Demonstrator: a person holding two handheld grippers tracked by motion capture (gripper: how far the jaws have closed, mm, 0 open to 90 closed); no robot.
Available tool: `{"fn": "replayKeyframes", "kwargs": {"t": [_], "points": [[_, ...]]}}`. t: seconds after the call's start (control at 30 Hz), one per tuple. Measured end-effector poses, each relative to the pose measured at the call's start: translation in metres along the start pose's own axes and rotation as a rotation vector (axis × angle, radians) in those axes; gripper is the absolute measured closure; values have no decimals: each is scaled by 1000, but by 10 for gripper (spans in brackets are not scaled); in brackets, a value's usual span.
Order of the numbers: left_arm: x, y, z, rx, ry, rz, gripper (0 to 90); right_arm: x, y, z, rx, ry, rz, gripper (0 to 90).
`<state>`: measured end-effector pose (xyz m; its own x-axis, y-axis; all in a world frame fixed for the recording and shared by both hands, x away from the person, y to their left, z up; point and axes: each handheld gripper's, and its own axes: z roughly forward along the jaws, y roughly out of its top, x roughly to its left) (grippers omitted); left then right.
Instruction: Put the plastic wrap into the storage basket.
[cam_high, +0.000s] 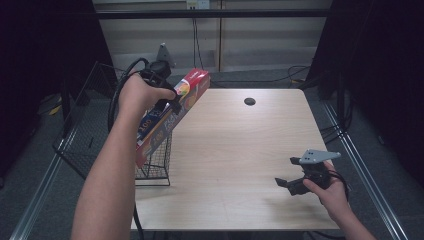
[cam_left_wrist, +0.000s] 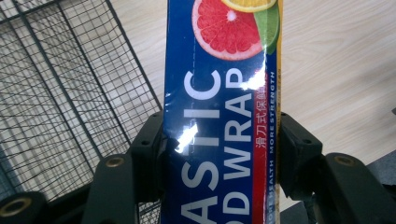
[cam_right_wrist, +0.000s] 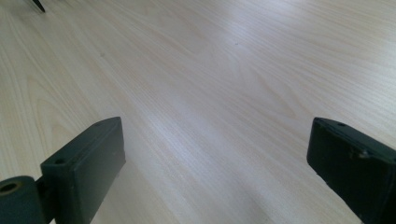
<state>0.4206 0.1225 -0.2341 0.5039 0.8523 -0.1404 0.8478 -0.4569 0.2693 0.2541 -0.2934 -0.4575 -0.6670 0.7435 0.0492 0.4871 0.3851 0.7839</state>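
Plastic wrap box (cam_left_wrist: 219, 116), clamped in left claw (cam_left_wrist: 219, 154)

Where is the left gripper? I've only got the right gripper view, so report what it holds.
Observer: The left gripper is shut on a long blue-and-red cardboard box of plastic wrap.
Operator: Tell me how that box lies.
Observer: The high view shows it slanted, with its lower end at the black wire basket by the light wooden table's left edge.
Operator: Place my gripper.
Observer: The right gripper is near the table's front right corner, far from the box.
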Motion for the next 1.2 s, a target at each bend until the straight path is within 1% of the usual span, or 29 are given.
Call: {"fn": "replayKeyframes", "kwargs": {"t": [0.07,0.13,0.17,0.23,0.27,0.33,0.37,0.43,0.47,0.53,0.57,0.6,0.63,0.67,0.7,0.73,0.77,0.87,0.9,0.93,0.97,1.0,1.03,1.07,1.1,1.13,1.17,1.2], "points": [[1,-1,-1,-8,7,-13,446,0,0,0,3,4,4,40],[3,-2,-3,-8,7,-16,446,0,0,0,2,2,2,40],[4,-2,-4,-5,11,-11,446,0,0,0,3,2,3,40],[5,-3,-5,-7,9,-22,446,0,0,0,3,3,1,40],[6,-3,-6,-3,13,-18,446,0,0,0,4,1,0,40],[6,-4,-7,-9,16,-27,446,0,0,0,3,2,1,40],[8,-4,-8,-1,18,-22,446,0,0,1,2,1,-1,40],[9,-5,-9,-7,20,-35,446,0,0,0,3,1,-3,40],[10,-6,-9,-5,24,-34,446,0,0,0,3,-1,-2,40],[12,-7,-10,-13,25,-49,446,0,0,0,2,2,4,40],[13,-8,-11,-8,25,-51,446,0,0,0,2,1,4,40],[13,-8,-11,-16,30,-57,446,0,0,0,3,1,4,40],[15,-9,-12,-12,30,-55,446,0,0,0,4,1,4,40],[16,-9,-12,-19,32,-63,447,0,0,0,4,-1,4,40],[17,-10,-13,-13,31,-58,446,0,0,0,2,-2,0,40],[18,-10,-14,-24,35,-71,446,1,0,0,2,1,0,40],[18,-11,-15,-14,37,-68,446,1,0,0,1,1,-2,40],[21,-12,-17,-19,39,-78,446,1,0,0,2,-2,-1,40],[22,-12,-17,-25,45,-74,446,1,0,0,1,-1,-1,40],[22,-13,-18,-33,41,-87,446,1,0,0,1,-1,-1,40],[24,-13,-19,-31,48,-74,446,1,0,0,2,0,0,40],[24,-13,-19,-36,47,-90,446,1,0,0,2,0,0,40],[26,-14,-20,-38,50,-82,446,1,0,0,2,0,-1,40],[26,-14,-21,-31,48,-96,446,1,0,1,2,-1,-1,40],[27,-15,-21,-38,51,-102,446,1,0,1,2,0,0,40],[29,-15,-22,-38,49,-95,446,1,0,1,0,3,0,40],[30,-16,-23,-48,52,-113,446,1,0,1,0,2,0,40],[31,-16,-24,-44,57,-109,446,1,0,1,0,2,0,40]]}}
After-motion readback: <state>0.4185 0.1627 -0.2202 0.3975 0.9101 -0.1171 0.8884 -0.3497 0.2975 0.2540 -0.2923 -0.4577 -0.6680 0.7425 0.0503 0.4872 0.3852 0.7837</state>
